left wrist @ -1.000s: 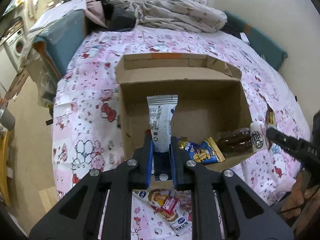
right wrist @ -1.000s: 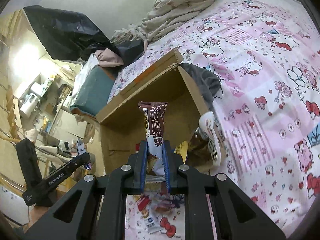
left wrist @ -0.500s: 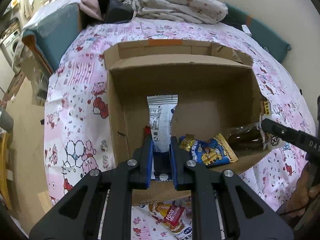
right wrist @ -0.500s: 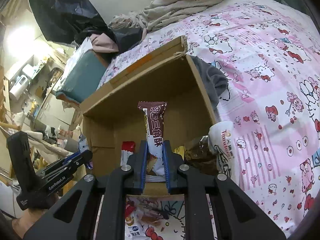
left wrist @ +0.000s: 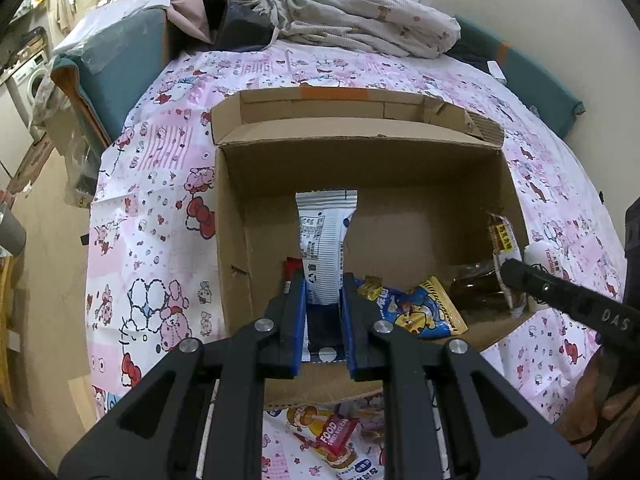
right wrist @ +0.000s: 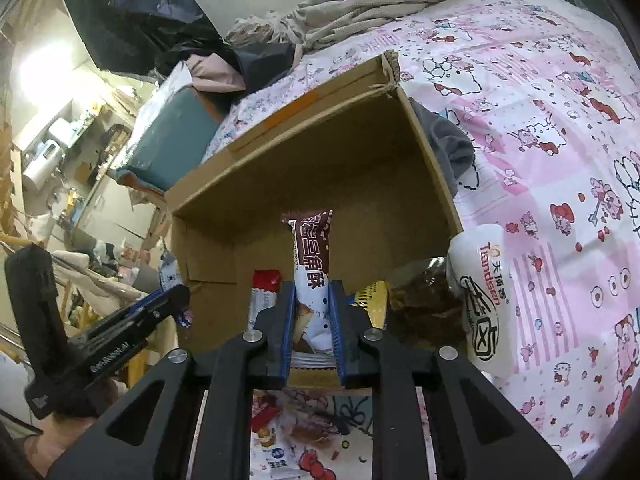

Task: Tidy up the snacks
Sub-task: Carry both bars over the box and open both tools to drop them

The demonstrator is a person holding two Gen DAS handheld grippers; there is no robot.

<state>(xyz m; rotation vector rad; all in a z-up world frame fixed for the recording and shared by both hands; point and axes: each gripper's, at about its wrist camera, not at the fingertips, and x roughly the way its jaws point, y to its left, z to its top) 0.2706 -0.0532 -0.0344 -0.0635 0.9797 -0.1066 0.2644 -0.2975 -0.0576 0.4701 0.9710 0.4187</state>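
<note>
An open cardboard box (left wrist: pixel 400 152) lies on the pink patterned bed sheet; it also shows in the right wrist view (right wrist: pixel 312 148). My left gripper (left wrist: pixel 324 292) is shut on a grey-white snack packet (left wrist: pixel 325 236), held upright over the box's near left part. My right gripper (right wrist: pixel 313 300) is shut on a brown-and-white snack packet (right wrist: pixel 311 256), held upright over the box's near edge. Inside the box lie a blue-yellow snack bag (left wrist: pixel 416 308), a red-topped packet (right wrist: pixel 265 284) and a dark brown bag (left wrist: pixel 476 280).
A white Tiandsen bag (right wrist: pixel 482 296) leans on the box's right side. Loose snacks, one a red FOOD packet (left wrist: pixel 332 432), lie on the sheet before the box. Bedding (left wrist: pixel 360 20) is piled at the bed's head. A teal box (left wrist: pixel 116 56) stands left of the bed.
Both grippers have moved forward with their packets, closer to and over the box's near edge. The box fills more of both views.
</note>
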